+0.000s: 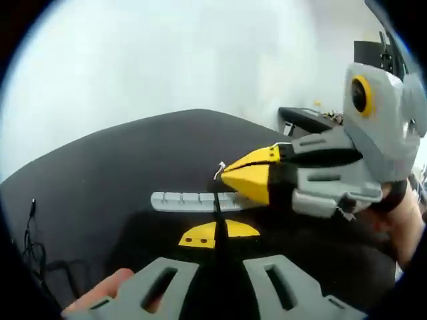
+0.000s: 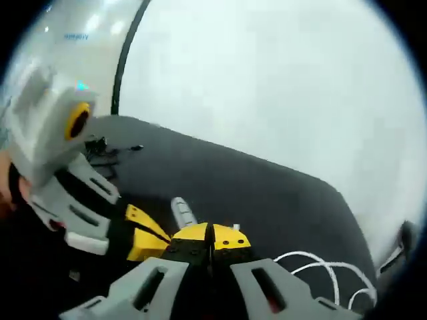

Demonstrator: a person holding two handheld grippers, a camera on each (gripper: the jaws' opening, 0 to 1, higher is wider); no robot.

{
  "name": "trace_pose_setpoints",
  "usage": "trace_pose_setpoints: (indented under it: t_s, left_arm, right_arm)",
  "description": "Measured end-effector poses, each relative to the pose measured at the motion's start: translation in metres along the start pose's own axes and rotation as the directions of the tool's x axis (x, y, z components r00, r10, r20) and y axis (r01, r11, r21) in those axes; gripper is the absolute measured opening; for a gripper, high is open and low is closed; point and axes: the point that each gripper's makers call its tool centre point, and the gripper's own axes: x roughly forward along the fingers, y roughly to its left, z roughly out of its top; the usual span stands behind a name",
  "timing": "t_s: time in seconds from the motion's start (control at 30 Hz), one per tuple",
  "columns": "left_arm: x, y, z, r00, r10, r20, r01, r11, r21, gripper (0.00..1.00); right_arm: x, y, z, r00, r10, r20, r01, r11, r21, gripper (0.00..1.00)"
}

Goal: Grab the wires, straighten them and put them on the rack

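We see the left gripper (image 1: 217, 235) closed on a thin black wire (image 1: 217, 207) at lower centre. The right gripper (image 2: 211, 239) is closed too; what it pinches we cannot tell. The grey rack (image 1: 190, 201) lies mid-frame on the black tabletop (image 1: 120, 167), white wires (image 2: 320, 267) lower right.

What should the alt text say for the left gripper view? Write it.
The left gripper, jaws shut on a thin black wire, holds it over a grey slotted rack on a black table. The right gripper reaches in from the right, pinching the wire's far end.
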Motion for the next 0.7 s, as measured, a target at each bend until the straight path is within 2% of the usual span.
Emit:
trace_pose_setpoints:
  t_s: [0.07,0.1,0.13,0.17,0.2,0.3,0.37,0.43,0.57,0.7]
  left_arm:
    - [0.0,0.002,0.0,1.0,-0.016,0.0,0.016,0.999,-0.03,0.0]
    - [0.0,0.002,0.0,1.0,-0.016,-0.001,0.016,0.999,-0.032,0.0]
    - [0.0,0.0,0.0,1.0,-0.015,-0.001,0.015,0.999,-0.03,0.0]
    - [0.0,0.0,0.0,1.0,-0.011,0.001,0.011,1.0,-0.021,0.0]
    - [0.0,-0.001,0.0,1.0,-0.008,0.002,0.008,1.0,-0.017,0.0]
    - [0.0,-0.001,0.0,1.0,-0.006,0.008,0.006,1.0,-0.003,0.0]
    - [-0.001,-0.001,0.0,1.0,-0.008,0.011,0.008,1.0,-0.013,0.0]
    - [-0.001,-0.001,0.0,1.0,-0.013,0.014,0.013,1.0,-0.017,0.0]
    - [-0.001,0.0,0.0,1.0,-0.026,0.015,0.026,0.999,-0.03,0.0]
    - [-0.002,-0.002,-0.001,1.0,-0.016,0.018,0.016,1.0,-0.007,0.0]
  right_arm:
    - [0.006,0.006,-0.004,1.0,-0.006,0.01,0.007,0.996,-0.088,0.0]
    - [0.009,0.005,-0.009,1.0,-0.023,-0.003,0.023,0.995,-0.097,0.0]
    - [0.011,0.005,-0.017,0.999,-0.028,-0.036,0.025,0.996,-0.081,0.0]
    - [0.012,0.003,-0.01,1.0,-0.022,0.001,0.022,0.999,-0.028,0.0]
    - [0.012,0.0,-0.011,0.999,-0.034,-0.019,0.034,0.999,0.025,0.0]
    - [0.013,-0.001,-0.011,0.999,-0.04,-0.029,0.04,0.999,-0.007,0.0]
    - [0.015,-0.002,-0.01,0.999,-0.047,-0.025,0.047,0.999,0.005,0.0]
    - [0.015,-0.009,-0.01,0.997,-0.075,-0.027,0.075,0.997,-0.022,0.0]
    - [0.016,-0.007,-0.011,0.997,-0.061,-0.037,0.061,0.998,-0.018,0.0]
    - [0.017,-0.007,-0.014,0.997,-0.05,-0.064,0.05,0.999,-0.003,0.0]
